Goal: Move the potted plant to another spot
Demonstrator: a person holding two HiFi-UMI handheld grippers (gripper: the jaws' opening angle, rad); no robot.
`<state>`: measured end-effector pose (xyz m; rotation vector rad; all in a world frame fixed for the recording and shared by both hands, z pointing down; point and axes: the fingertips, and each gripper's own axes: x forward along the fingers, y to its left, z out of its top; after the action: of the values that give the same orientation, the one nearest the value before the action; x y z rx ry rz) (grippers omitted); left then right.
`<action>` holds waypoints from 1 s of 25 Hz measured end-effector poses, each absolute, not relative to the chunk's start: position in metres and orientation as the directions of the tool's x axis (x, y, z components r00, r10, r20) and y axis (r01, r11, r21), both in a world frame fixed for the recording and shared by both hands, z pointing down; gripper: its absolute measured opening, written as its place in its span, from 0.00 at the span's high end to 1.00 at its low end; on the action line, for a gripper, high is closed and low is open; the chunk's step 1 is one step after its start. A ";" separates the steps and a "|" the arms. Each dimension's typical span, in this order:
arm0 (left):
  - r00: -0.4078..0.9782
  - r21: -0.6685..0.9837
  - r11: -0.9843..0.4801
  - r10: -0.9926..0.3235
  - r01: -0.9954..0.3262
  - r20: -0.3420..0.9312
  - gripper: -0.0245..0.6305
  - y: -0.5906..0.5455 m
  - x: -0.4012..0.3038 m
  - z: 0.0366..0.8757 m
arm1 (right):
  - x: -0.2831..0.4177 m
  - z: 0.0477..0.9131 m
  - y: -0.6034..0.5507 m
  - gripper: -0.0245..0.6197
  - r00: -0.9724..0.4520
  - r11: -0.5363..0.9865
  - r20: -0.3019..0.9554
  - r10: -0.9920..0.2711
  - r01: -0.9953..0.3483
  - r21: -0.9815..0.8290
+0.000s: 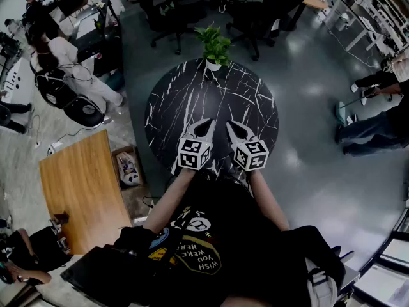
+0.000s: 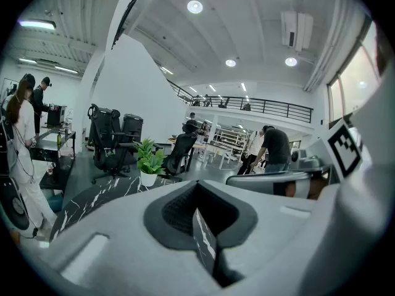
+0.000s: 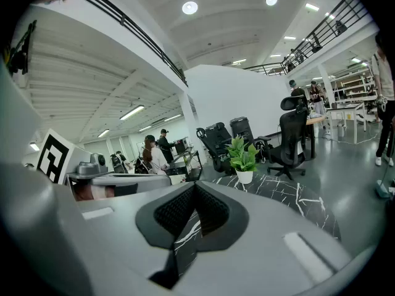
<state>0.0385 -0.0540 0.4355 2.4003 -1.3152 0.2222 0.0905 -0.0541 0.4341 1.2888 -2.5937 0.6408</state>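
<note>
A small green potted plant (image 1: 215, 47) in a white pot stands at the far edge of the round black marble table (image 1: 185, 101). It is also in the left gripper view, potted plant (image 2: 150, 160), and in the right gripper view, potted plant (image 3: 242, 156), both times well ahead of the jaws. My left gripper (image 1: 206, 125) and right gripper (image 1: 231, 126) hover side by side over the table's near edge, pointing at the plant and far short of it. Both are shut and hold nothing: left gripper (image 2: 197, 189), right gripper (image 3: 194, 191).
Black office chairs (image 1: 167, 15) stand just behind the plant. A wooden table (image 1: 83, 190) and a small bin (image 1: 128, 167) are to the left of the round table. People sit at desks at the far left (image 1: 61, 56), and a person's legs (image 1: 370, 130) show at right.
</note>
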 end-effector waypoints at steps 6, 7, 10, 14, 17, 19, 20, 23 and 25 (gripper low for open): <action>0.548 0.267 -0.481 -0.774 -0.835 0.319 0.96 -0.056 0.037 0.432 | 0.089 0.433 -0.054 0.96 -0.611 0.531 0.342 -0.714 -0.791 -0.303; 0.548 0.267 -0.481 -0.773 -0.835 0.319 0.96 -0.056 0.036 0.433 | 0.088 0.433 -0.054 0.96 -0.611 0.531 0.342 -0.714 -0.791 -0.303; 0.548 0.267 -0.481 -0.773 -0.835 0.320 0.96 -0.055 0.034 0.434 | 0.086 0.435 -0.054 0.96 -0.611 0.531 0.342 -0.714 -0.791 -0.304; 0.551 0.272 -0.482 -0.769 -0.833 0.324 0.96 -0.054 0.033 0.437 | 0.086 0.437 -0.053 0.96 -0.605 0.521 0.346 -0.717 -0.795 -0.309; 0.550 0.272 -0.481 -0.770 -0.833 0.323 0.96 -0.059 0.029 0.437 | 0.085 0.438 -0.059 0.96 -0.602 0.515 0.342 -0.722 -0.797 -0.316; 0.553 0.276 -0.483 -0.767 -0.831 0.324 0.96 -0.061 0.026 0.440 | 0.086 0.441 -0.062 0.96 -0.597 0.507 0.344 -0.725 -0.800 -0.321; 0.559 0.283 -0.485 -0.762 -0.827 0.327 0.96 -0.061 0.025 0.443 | 0.086 0.444 -0.062 0.96 -0.591 0.499 0.352 -0.726 -0.805 -0.321; 0.583 0.303 -0.501 -0.737 -0.811 0.343 0.96 -0.062 0.020 0.454 | 0.084 0.454 -0.064 0.96 -0.571 0.479 0.381 -0.727 -0.819 -0.315; 0.598 0.315 -0.510 -0.718 -0.800 0.356 0.96 -0.066 0.019 0.464 | 0.083 0.462 -0.070 0.96 -0.563 0.473 0.402 -0.722 -0.826 -0.307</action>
<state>0.0190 -0.0661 0.4641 2.3804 -1.2096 0.2489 0.0826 -0.0704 0.4619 1.3375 -2.5038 0.7009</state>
